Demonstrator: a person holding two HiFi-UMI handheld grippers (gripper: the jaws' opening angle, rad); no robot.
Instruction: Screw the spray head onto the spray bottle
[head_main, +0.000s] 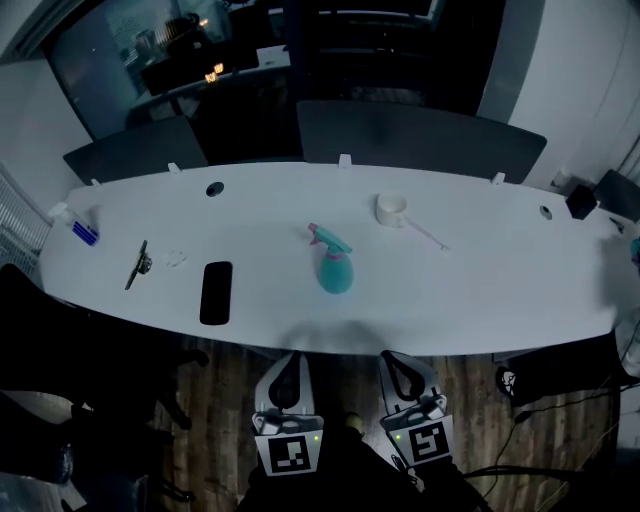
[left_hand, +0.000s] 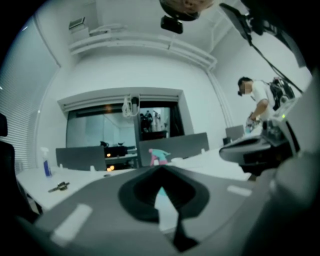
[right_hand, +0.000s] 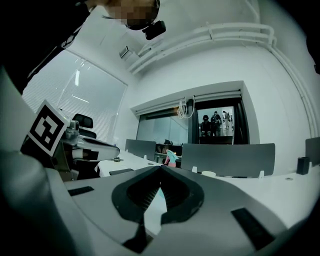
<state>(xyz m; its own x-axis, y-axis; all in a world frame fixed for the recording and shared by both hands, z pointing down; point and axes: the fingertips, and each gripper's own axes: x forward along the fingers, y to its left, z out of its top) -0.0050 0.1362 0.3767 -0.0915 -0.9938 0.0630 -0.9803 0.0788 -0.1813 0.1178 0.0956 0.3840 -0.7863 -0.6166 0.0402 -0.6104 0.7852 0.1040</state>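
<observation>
In the head view we hold both grippers low in front of us, short of the near edge of the white table (head_main: 480, 290) and over the wooden floor. The left gripper (head_main: 289, 365) and right gripper (head_main: 397, 365) sit side by side, apart from each other, with their tips towards the table and their marker cubes nearest us. Both touch nothing. The spray bottle (head_main: 334, 268) stands upright near the middle of the table, well beyond both grippers. Its teal body is below and the spray head (head_main: 326, 240) sits on top. The head's long axis runs from upper left to lower right in this picture, and its pink end is at the upper left. A small white cup (head_main: 391, 208) stands to the bottle's right; we cannot tell what is in it. A black phone (head_main: 215, 292) lies flat to the bottle's left.

In the left gripper view we see the jaws pressed together at the tips with nothing between them. The gripper points level across the tabletop. The bottle shows just above the tips, far off and upright.

In the right gripper view the jaws also meet and are empty, and this gripper points level too. The bottle stands upright beyond them, with the cup to its right.
</observation>
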